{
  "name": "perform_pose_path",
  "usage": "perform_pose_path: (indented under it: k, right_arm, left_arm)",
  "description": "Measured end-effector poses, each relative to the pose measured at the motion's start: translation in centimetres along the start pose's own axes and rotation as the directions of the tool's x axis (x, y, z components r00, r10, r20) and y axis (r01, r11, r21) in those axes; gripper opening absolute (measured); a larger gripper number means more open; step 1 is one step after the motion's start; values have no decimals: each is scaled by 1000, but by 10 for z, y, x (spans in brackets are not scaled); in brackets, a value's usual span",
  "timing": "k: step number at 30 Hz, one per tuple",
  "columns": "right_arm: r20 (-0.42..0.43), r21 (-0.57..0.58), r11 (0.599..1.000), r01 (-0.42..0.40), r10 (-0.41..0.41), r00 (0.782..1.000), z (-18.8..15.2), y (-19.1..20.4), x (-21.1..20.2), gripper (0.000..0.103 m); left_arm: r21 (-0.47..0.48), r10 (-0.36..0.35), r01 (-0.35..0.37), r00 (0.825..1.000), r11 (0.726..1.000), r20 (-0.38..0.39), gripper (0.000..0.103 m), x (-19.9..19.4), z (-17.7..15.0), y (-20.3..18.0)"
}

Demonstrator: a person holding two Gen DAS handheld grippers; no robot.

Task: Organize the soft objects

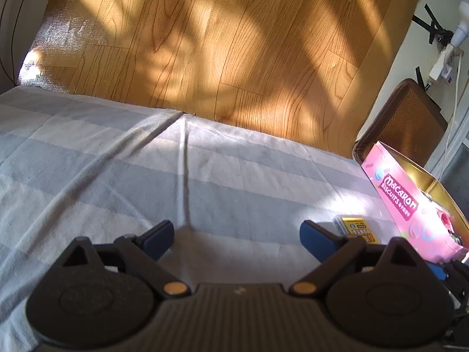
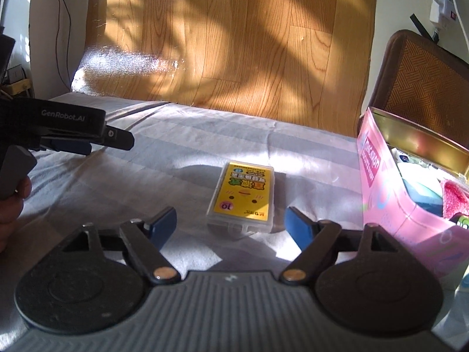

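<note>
Between the right gripper's (image 2: 230, 224) wide, empty jaws, slightly ahead, lies a yellow-labelled clear case (image 2: 242, 198) on the striped cloth (image 2: 176, 146). Only the right wrist view shows inside the pink box (image 2: 381, 193); the left gripper (image 1: 236, 234) gapes wide too.

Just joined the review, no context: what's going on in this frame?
A person holds a gripper in each hand over a striped cloth. The right gripper is open, with a clear case holding a yellow card pack lying flat on the cloth between and just beyond its fingers, not gripped. The left gripper is open and empty. A pink Macaron box stands open to the right, with soft items inside, including something pink and knitted.
</note>
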State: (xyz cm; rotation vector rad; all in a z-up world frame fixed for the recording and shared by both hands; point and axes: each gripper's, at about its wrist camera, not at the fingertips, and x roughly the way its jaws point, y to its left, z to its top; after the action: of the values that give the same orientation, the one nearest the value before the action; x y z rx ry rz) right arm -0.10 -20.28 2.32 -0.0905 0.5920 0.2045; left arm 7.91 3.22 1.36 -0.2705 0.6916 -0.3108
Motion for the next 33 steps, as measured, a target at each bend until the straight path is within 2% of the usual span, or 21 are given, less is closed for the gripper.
perform_pose_path:
  k: [4, 7, 9, 10, 11, 21, 25, 33]
  right_arm:
    - [-72, 75, 997, 3, 3, 997, 3, -12, 19, 88]
    - [-63, 72, 997, 0, 5, 998, 3, -10, 20, 87]
    - [-47, 61, 998, -21, 24, 999, 2, -8, 17, 75]
    - [-40, 54, 998, -26, 29, 999, 2, -7, 15, 64]
    - [-39, 45, 998, -34, 36, 999, 2, -6, 14, 61]
    - [-18, -16, 995, -101, 101, 995, -10, 5, -3, 61]
    - [-38, -23, 990, -138, 137, 990, -16, 7, -14, 61]
    - [-13, -42, 987, -153, 153, 988, -34, 10, -34, 61]
  left_arm:
    - [18, -14, 14, 1000, 1000, -2, 96, 0, 0, -3]
    - [30, -22, 22, 1000, 999, -8, 96, 1, -1, -5]
    - [32, -27, 27, 1000, 999, -12, 96, 1, -1, -5]
    - [33, -28, 28, 1000, 999, -13, 96, 1, -1, -6]
    - [33, -30, 30, 999, 999, -14, 96, 1, -1, -5]
    - [61, -42, 44, 999, 997, -26, 97, 4, -2, -9]
    - [73, -40, 41, 999, 996, -26, 97, 5, -2, -9]
    - [89, -39, 41, 999, 995, -26, 98, 7, -3, -11]
